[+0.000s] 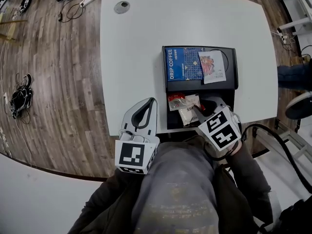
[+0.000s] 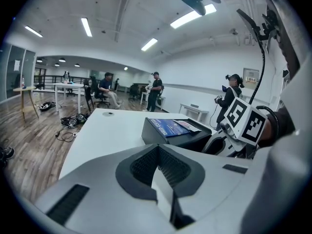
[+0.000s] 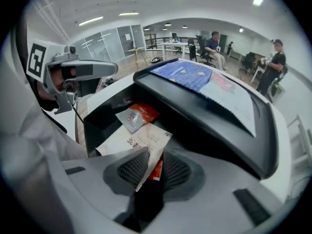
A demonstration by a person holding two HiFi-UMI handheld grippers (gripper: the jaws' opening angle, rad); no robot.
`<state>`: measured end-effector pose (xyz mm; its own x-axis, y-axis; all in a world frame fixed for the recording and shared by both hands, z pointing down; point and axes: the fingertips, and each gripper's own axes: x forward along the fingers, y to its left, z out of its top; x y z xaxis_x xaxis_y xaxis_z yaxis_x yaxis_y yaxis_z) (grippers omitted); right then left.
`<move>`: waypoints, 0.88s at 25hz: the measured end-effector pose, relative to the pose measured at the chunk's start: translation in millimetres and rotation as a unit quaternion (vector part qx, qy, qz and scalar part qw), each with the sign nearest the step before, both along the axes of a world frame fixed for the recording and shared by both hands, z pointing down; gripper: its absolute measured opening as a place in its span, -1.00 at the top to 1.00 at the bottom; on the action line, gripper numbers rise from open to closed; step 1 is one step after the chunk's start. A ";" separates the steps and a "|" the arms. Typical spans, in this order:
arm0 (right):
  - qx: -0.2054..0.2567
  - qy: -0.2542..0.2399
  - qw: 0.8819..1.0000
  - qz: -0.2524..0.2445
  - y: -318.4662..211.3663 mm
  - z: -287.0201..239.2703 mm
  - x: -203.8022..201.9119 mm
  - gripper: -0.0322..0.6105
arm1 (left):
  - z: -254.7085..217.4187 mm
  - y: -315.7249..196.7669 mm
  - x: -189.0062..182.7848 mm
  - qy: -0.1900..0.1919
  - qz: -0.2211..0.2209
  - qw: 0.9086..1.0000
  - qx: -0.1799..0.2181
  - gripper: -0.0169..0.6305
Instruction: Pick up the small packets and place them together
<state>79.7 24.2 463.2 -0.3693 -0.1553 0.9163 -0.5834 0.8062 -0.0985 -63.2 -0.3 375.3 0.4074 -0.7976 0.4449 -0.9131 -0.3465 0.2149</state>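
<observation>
Several packets (image 1: 187, 113) below black box (image 1: 231, 77)

Overall: bright, even indoor light across the table (image 1: 146, 43).
Source: long ceiling strip lights (image 2: 191, 16) overhead, seen in both gripper views.
Glare: the strips burn out to plain white, and the white table top is nearly featureless toward its far edge.
Shadows: soft and short, deepest inside the black tray (image 1: 234, 67) by the table's near edge.
Floor: the wood floor (image 1: 48, 82) looks duller than the table.
Distortion: strong fisheye. The table's edges bow in the head view, and both gripper views have black corners.
Focus: the left gripper (image 2: 158, 155) and right gripper (image 3: 155, 167) look soft close to the lens. The far room is sharper.
</observation>
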 end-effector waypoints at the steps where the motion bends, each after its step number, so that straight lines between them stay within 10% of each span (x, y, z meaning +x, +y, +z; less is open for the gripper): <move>1: 0.008 0.003 1.000 0.000 -1.5 -1.0 1.5 0.59 | -0.3 0.5 0.3 0.000 0.000 1.000 0.000 0.94; 4: 0.044 0.010 0.999 -0.002 -6.5 -8.7 5.0 0.88 | -1.6 -0.1 -0.1 -0.001 0.000 1.000 0.003 0.94; 22: 0.133 -0.070 0.989 -0.009 8.1 -103.3 -2.4 0.89 | -24.3 17.2 7.3 0.007 0.014 0.999 0.036 0.94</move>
<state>77.3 32.3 359.9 -0.4944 -0.3758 0.7838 -0.5645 0.8245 0.0392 -55.9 17.0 350.9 0.4359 -0.8155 0.3808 -0.8998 -0.3868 0.2017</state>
